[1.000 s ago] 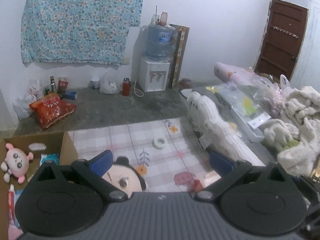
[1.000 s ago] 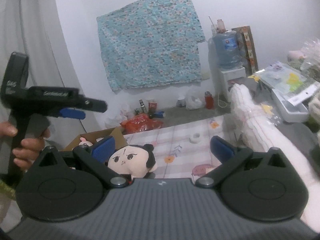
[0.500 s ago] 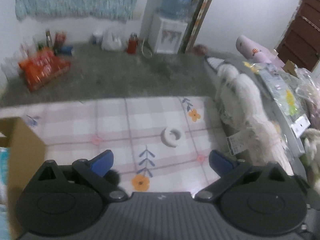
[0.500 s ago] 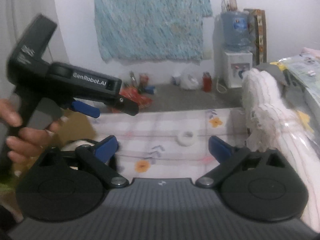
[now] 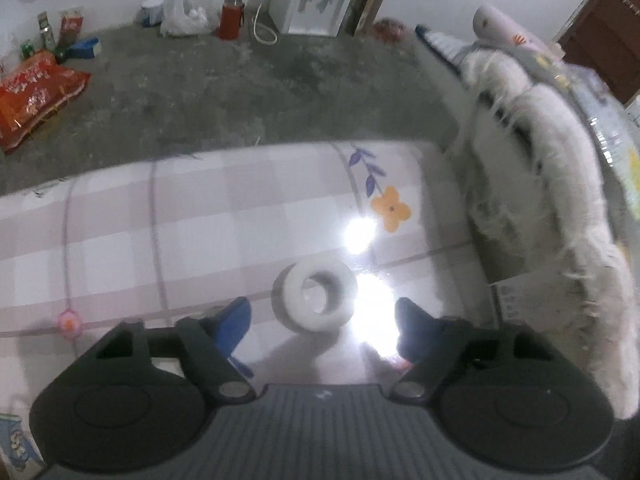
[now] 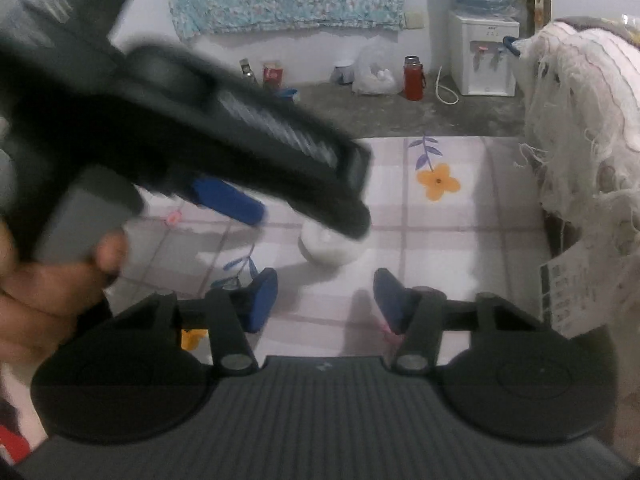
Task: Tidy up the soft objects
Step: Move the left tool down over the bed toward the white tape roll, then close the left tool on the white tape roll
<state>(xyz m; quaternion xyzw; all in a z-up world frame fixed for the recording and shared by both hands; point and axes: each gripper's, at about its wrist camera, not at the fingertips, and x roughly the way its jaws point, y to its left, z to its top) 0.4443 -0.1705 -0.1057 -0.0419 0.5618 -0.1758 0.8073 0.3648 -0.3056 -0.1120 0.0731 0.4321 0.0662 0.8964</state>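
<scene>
Looking along the left gripper (image 5: 322, 316), its blue-padded jaws stand wide open and hold nothing; the white soft foam ring (image 5: 315, 297) lies flat on the glossy checked pink mat with flower prints (image 5: 192, 216), just ahead between the tips. To grasp well, I judge it should lower until both pads flank the ring, then close gently (foam squashes easily). A shaggy white blanket (image 5: 540, 184) hangs at the right, grey concrete floor (image 5: 224, 92) beyond.

From the right gripper (image 6: 325, 300), also open and empty, the left tool covers part of the ring; a white water dispenser (image 6: 484, 56) stands by the wall.
</scene>
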